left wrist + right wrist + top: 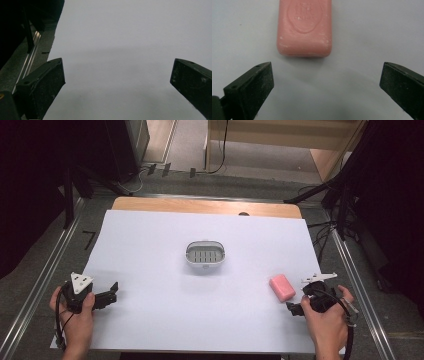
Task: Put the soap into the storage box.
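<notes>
The right gripper (327, 82), jaws spread, sat just short of the pink soap (304, 27). The left gripper (117, 82) gaped over bare paper (125, 37); the embossed lettering was unreadable.

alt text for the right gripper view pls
A pink soap bar with an embossed oval stamp lies flat on a white sheet, just ahead of the open right gripper. Its two black jaws stand wide apart, not touching the soap.
</notes>
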Motion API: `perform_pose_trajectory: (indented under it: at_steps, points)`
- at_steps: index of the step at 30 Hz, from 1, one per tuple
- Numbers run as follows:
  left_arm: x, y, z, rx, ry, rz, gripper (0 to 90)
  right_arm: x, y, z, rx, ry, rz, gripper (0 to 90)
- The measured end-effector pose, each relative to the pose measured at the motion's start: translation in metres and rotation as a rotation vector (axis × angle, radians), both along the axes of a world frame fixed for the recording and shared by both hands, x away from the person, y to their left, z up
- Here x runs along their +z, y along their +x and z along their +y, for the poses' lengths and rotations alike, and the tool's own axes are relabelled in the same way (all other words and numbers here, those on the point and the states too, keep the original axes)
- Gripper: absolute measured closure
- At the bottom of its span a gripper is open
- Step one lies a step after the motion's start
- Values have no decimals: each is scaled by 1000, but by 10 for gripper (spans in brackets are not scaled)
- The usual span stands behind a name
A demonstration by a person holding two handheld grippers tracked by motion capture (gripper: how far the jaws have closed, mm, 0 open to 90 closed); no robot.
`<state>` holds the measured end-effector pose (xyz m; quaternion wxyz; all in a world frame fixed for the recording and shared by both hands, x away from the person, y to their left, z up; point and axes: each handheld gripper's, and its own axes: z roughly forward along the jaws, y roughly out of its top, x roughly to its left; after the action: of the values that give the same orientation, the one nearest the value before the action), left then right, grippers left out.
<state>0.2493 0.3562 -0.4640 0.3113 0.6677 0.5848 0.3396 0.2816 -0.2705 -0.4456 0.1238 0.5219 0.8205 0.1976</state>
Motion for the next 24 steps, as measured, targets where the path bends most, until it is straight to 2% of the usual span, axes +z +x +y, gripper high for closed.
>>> perform_pose_trajectory:
  at_steps: [6,12,24]
  points:
    - [0,0,0,-1,1,5,0,6,8,8,4,-13,23,0]
    - [0,0,0,0,0,3,0,8,16,17,-2,1,65,0]
    - [0,1,1,6,-11,5,0,11,30,34,-1,-10,93,0]
